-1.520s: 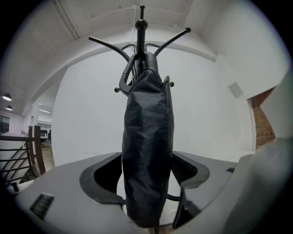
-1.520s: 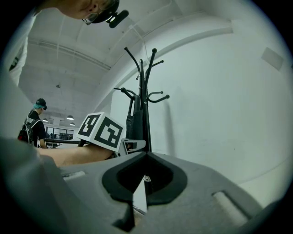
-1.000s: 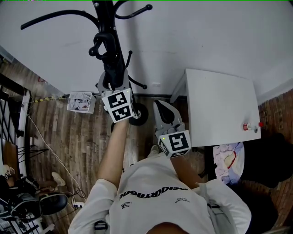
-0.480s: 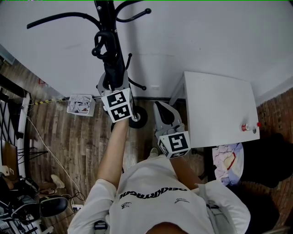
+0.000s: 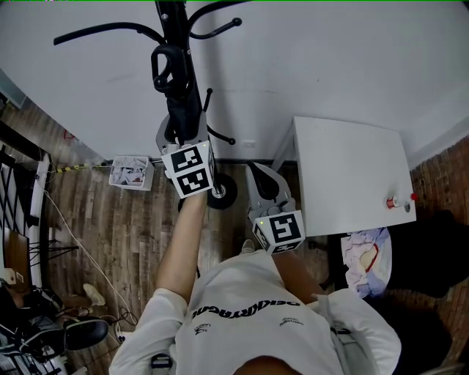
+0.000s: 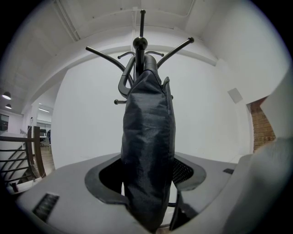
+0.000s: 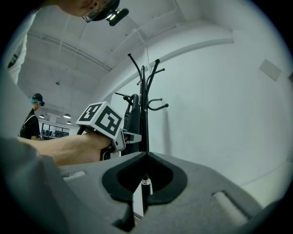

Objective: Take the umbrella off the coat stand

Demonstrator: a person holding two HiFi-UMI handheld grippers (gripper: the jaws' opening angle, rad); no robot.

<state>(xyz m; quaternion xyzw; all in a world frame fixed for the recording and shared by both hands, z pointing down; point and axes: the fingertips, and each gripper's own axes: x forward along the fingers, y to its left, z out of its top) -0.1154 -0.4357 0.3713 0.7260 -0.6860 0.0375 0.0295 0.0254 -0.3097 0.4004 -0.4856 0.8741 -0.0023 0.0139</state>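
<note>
Clamping the folded black umbrella [image 6: 147,137] by its cloth body, the left gripper [image 6: 149,187] has its jaws spread wide, both pressing on the bundle. In the head view the umbrella stands upright at upper centre, hard against the pole of the coat stand [image 5: 170,15] (whether its looped handle hangs on a hook I cannot tell). At the frame's middle the right gripper [image 5: 265,176] is empty, jaw tips meeting, beside a white table [image 5: 352,176].
</note>
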